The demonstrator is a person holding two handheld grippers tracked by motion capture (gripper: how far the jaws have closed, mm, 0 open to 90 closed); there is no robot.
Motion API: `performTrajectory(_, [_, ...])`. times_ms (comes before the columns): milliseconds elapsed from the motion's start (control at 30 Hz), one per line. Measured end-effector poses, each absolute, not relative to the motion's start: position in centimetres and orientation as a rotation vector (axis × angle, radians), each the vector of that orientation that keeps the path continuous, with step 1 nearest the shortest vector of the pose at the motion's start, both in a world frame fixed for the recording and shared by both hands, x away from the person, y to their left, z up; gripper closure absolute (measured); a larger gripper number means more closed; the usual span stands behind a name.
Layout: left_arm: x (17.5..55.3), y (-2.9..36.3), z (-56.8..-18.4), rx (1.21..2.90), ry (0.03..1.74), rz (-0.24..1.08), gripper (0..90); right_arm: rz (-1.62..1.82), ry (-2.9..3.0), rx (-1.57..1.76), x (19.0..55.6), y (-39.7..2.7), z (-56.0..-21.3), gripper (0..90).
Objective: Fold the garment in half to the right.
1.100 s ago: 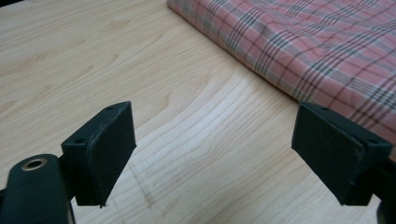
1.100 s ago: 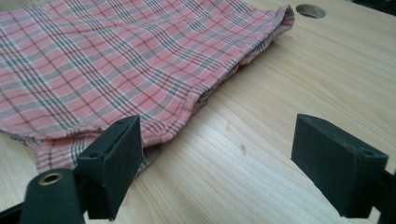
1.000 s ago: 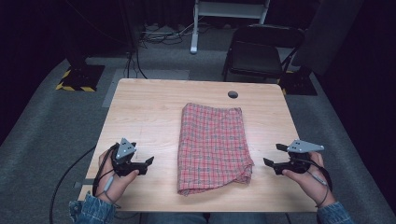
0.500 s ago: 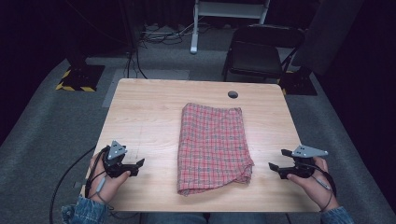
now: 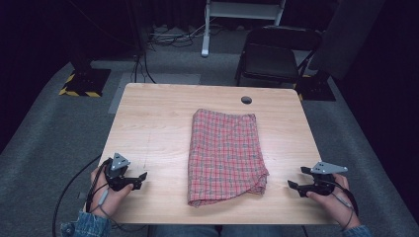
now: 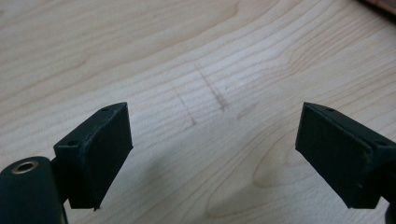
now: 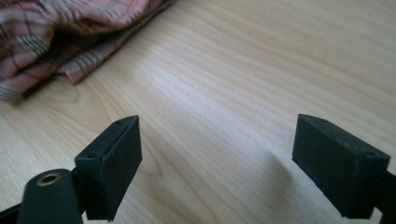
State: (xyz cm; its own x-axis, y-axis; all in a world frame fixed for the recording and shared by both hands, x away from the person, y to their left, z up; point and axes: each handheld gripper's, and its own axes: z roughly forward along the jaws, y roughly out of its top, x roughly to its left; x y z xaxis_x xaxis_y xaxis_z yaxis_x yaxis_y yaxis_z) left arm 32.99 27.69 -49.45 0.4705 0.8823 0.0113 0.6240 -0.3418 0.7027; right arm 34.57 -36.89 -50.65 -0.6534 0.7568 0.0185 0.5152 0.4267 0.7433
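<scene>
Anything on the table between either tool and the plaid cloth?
Nothing visible. Bare wood lies between the left tool and the plaid cloth, and between the right tool and the cloth's near corner. Both tools are open and empty.

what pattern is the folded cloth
Red-and-grey plaid cloth; the high view shows it best.

L tool [image 5: 140, 180] & R tool [image 5: 296, 178] both low, wide apart, jaws open, nothing between, pointing inward.
</scene>
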Motion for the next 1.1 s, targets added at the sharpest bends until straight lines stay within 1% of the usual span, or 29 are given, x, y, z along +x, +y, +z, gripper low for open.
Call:
performTrajectory(67, [33.0, 27.9, -49.6, 2.103, 1.265, 0.512, 10.6, 1.042, 2.383, 1.098, 34.4, -37.1, -51.0, 16.1])
performTrajectory(167, [33.0, 28.2, -50.1, 2.135, 1.311, 0.477, 10.5, 1.04, 2.373, 1.104, 34.2, -37.4, -51.2, 13.1])
performTrajectory(200, [33.0, 28.3, -50.6, 2.106, 1.307, 0.477, 8.5, 1.041, 2.377, 1.101, 34.2, -37.4, -51.2, 12.2])
performTrajectory(233, [33.1, 28.5, -50.7, 2.103, 1.287, 0.486, 3.6, 1.039, 2.39, 1.088, 34.1, -37.5, -51.2, 9.6])
performTrajectory(267, [33.1, 28.6, -50.9, 2.094, 1.278, 0.49, 2.4, 1.038, 2.402, 1.076, 34.1, -37.5, -51.3, 8.0])
performTrajectory(300, [33.0, 28.6, -50.9, 2.092, 1.283, 0.49, 2.3, 1.039, 2.417, 1.059, 34.1, -37.6, -51.3, 6.6])
performTrajectory(400, [33.0, 28.6, -50.9, 2.088, 1.286, 0.492, 2.1, 1.048, 2.435, 1.032, 34.0, -37.9, -51.3, 6.7])
performTrajectory(467, [33.0, 28.6, -50.9, 2.092, 1.287, 0.49, 0.3, 1.053, 2.439, 1.025, 34.0, -38.1, -51.3, 6.6])
performTrajectory(800, [32.9, 28.6, -50.9, 2.094, 1.288, 0.496, 0.3, 1.021, 2.43, 1.057, 34.1, -38.0, -51.4, 0.2])
performTrajectory(1100, [32.9, 28.6, -50.9, 2.094, 1.288, 0.496, 0.3, 1.025, 2.433, 1.055, 34.1, -38.0, -51.4, 0.3])
